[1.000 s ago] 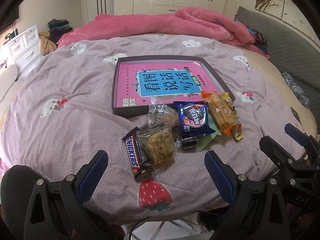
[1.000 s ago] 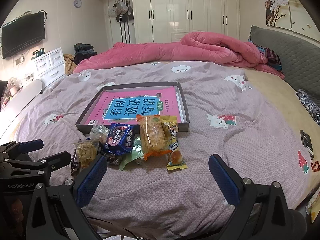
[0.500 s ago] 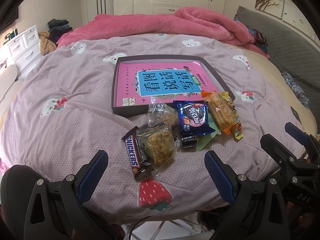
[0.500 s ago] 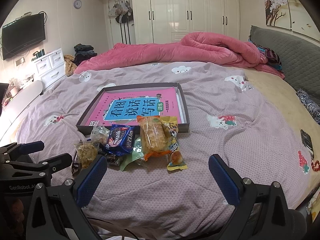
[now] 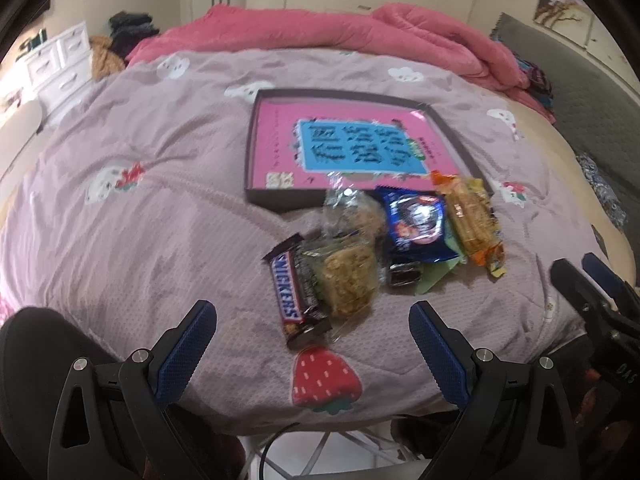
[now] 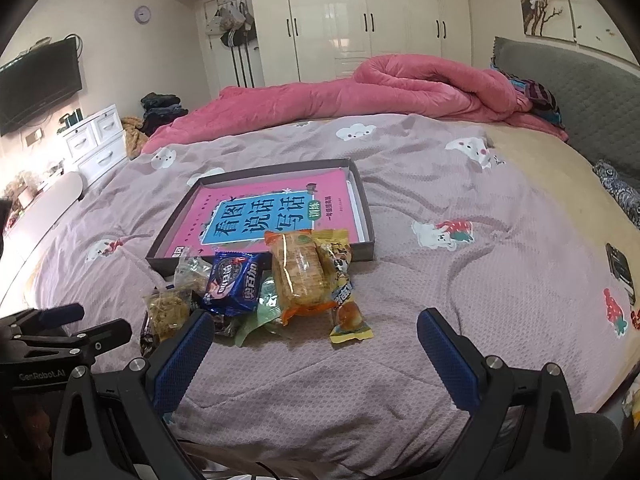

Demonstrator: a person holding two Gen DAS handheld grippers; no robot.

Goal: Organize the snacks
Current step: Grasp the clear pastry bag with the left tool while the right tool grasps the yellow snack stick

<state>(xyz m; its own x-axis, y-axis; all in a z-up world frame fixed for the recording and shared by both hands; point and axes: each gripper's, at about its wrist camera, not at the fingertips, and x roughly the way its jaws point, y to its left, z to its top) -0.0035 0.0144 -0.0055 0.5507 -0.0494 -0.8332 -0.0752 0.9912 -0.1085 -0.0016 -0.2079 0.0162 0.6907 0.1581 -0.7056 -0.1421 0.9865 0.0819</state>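
A pile of snacks lies on the purple bedspread in front of a shallow dark tray [image 5: 256,196] [image 6: 366,220] that holds a pink book [image 5: 280,136] [image 6: 264,216]. The pile has a Snickers bar [image 5: 290,292], a clear-wrapped oat cake [image 5: 348,280] [image 6: 166,312], a blue Oreo pack [image 5: 416,228] [image 6: 234,280], an orange-wrapped biscuit pack [image 5: 468,216] [image 6: 298,270] and a yellow-wrapped snack [image 6: 344,292]. My left gripper [image 5: 312,340] is open and empty, just short of the Snickers bar. My right gripper [image 6: 316,344] is open and empty, near the yellow-wrapped snack.
A pink duvet [image 6: 360,92] is heaped at the far side of the bed. A grey headboard [image 6: 580,84] stands at the right. White drawers [image 6: 96,140] stand at the left. A dark phone [image 6: 620,268] lies at the right bed edge.
Both grippers have moved forward toward the snack pile, which now looks larger. The left wrist view is blurred by motion. Both stay open.
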